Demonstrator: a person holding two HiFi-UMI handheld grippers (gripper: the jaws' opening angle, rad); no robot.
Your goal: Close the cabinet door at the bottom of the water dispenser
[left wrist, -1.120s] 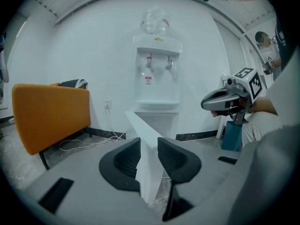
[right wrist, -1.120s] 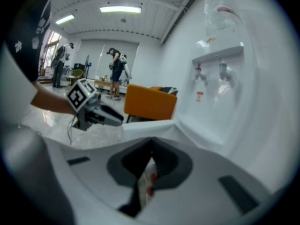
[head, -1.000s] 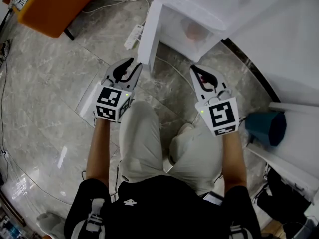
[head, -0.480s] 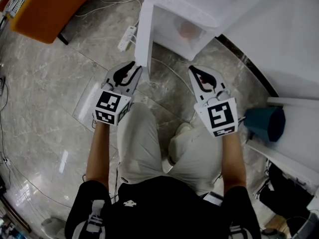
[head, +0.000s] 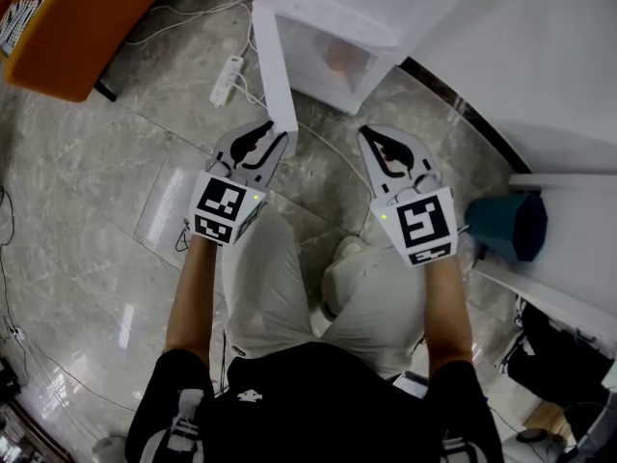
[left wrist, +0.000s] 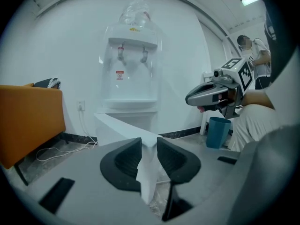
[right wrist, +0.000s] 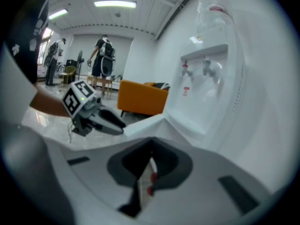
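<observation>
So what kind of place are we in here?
Probably an office lounge or break area: a bottled water dispenser stands against the wall, with an orange sofa beside it. There is a polished stone floor, and people stand farther back.

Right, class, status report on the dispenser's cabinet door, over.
Left gripper open, fingers just opened further, straddling the free edge of the cabinet door. Right gripper shut, empty. Door wide open. Nothing seen blocking its swing.
</observation>
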